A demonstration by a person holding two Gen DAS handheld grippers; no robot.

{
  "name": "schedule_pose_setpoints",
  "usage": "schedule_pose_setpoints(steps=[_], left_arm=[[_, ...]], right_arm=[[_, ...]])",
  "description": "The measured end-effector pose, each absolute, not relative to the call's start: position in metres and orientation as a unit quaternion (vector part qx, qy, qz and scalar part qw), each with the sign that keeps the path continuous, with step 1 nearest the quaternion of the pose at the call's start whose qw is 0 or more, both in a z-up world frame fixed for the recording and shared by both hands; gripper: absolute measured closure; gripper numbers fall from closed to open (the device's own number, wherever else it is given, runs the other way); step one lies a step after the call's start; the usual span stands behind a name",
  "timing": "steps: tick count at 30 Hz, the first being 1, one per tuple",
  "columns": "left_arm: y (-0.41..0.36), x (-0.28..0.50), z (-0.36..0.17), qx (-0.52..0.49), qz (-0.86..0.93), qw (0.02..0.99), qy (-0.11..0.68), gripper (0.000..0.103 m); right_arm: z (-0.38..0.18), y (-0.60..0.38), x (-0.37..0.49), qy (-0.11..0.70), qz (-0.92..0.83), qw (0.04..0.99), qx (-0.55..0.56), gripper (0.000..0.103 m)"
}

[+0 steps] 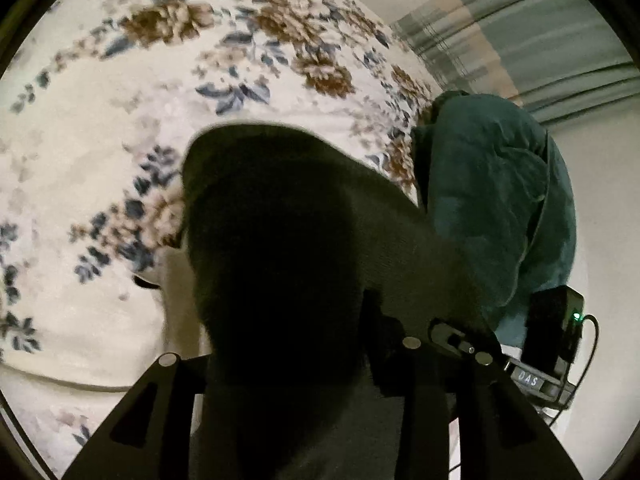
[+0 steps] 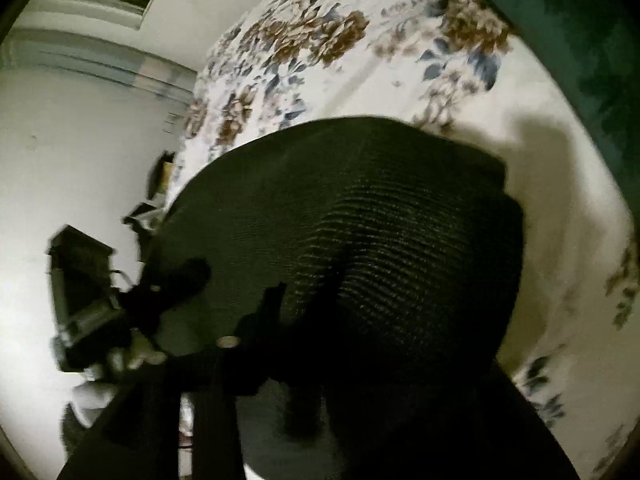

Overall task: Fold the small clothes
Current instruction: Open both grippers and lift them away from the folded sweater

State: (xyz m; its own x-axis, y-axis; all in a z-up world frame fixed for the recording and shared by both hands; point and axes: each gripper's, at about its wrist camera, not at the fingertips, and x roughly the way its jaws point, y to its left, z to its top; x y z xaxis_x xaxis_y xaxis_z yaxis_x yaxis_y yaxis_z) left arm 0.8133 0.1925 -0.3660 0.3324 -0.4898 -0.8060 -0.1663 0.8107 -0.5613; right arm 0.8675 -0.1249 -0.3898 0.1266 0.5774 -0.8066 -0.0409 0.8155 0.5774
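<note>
Both my grippers, left (image 1: 304, 360) and right (image 2: 256, 344), are buried under the dark ribbed knit garment (image 2: 360, 220) draped above the floral bedspread (image 1: 100, 140); jaw state I cannot tell.

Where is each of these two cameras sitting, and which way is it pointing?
Left wrist: sits on the left hand-held gripper, looking along its fingers down at a dark garment draped over them, on a floral bedspread; a teal cloth and the other gripper's body lie to its right.
Right wrist: sits on the right hand-held gripper, facing the same ribbed dark garment; the left gripper's body shows at its left.
Shared: the garment, bedspread and teal cloth. No hand or arm shows.
</note>
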Motion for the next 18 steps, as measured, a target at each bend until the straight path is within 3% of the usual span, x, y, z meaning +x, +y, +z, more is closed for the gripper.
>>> schedule_pose_setpoints(steps=[1,2,6,7,8,9,18], left_arm=[[0.193,0.814,-0.366,-0.282,-0.101,0.766,0.569,0.066],[0.187,0.812,-0.360,-0.258,-0.084,0.773,0.574,0.062],[0.175,0.815,-0.349,-0.198,-0.053,0.796,0.569,0.054],[0.167,0.808,-0.343,-0.170,-0.038,0.806,0.566,0.046],[0.163,0.806,-0.341,-0.155,-0.031,0.813,0.560,0.022],[0.157,0.799,-0.334,-0.137,-0.022,0.825,0.547,0.005],[0.139,0.738,-0.288,-0.071,0.037,0.861,0.502,0.004]], right_arm=[[-0.386,-0.125,0.866,0.626,0.205,0.726,0.198,0.047],[-0.382,-0.124,0.867,0.629,0.187,0.735,0.174,0.032],[-0.361,-0.122,0.854,0.612,0.123,0.775,0.101,0.000],[-0.353,-0.123,0.846,0.608,0.111,0.781,0.090,0.000],[-0.345,-0.123,0.838,0.600,0.093,0.791,0.070,0.000],[-0.338,-0.123,0.830,0.591,0.079,0.801,0.055,0.000],[-0.295,-0.140,0.753,0.558,0.017,0.830,0.007,0.000]])
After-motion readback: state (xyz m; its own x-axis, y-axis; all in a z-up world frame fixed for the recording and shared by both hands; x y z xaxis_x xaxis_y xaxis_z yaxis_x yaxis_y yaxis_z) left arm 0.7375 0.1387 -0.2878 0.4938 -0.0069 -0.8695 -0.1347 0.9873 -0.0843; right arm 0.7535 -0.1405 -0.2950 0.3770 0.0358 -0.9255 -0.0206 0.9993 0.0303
